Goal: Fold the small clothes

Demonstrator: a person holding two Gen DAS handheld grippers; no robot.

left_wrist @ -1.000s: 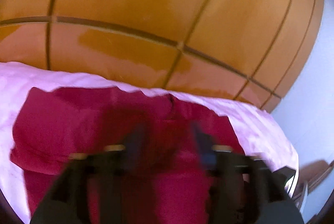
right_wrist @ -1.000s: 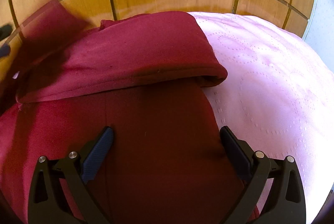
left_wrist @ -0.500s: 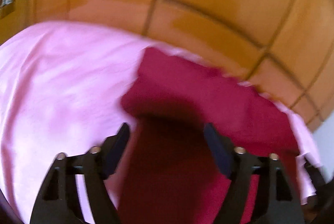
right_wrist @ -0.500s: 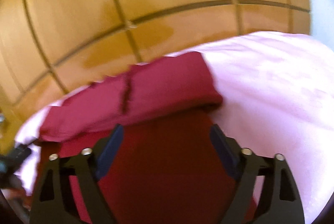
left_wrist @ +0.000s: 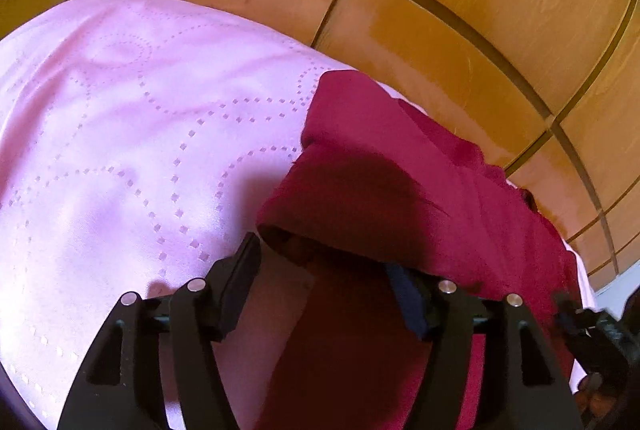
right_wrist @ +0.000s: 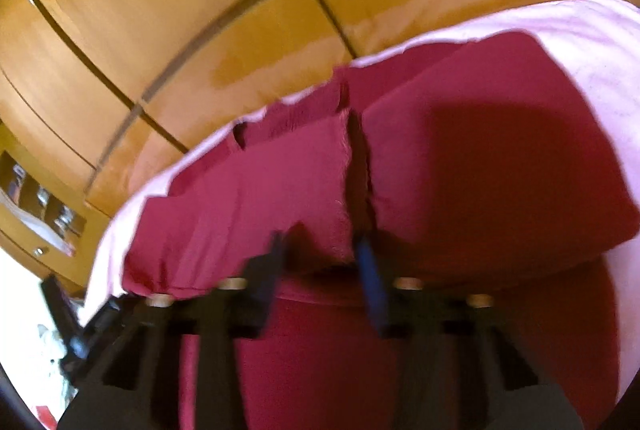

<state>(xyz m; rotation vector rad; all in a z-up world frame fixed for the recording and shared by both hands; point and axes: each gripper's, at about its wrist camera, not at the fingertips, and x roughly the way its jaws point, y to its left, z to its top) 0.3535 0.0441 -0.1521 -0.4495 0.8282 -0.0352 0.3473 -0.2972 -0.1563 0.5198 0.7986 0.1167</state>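
Observation:
A dark red garment [left_wrist: 400, 189] lies on a pink quilted bedspread [left_wrist: 140, 129], its far part folded back over the near part. My left gripper [left_wrist: 324, 270] is open at the left end of the fold, its right finger under the folded edge. In the right wrist view the garment [right_wrist: 480, 169] shows two folded flaps side by side with a gap between them. My right gripper [right_wrist: 320, 258] is blurred, with its fingers closer together, around the near edge of the left flap at the gap.
A wooden panelled wall [left_wrist: 440, 9] rises right behind the bed. The other gripper shows at the right edge of the left wrist view [left_wrist: 592, 330] and at the lower left of the right wrist view [right_wrist: 76, 330]. A shelf [right_wrist: 36, 205] stands at far left.
Both grippers have come down close to the folded edge. The right gripper's fingers have narrowed from wide open. The left gripper has swung left to the garment's left end.

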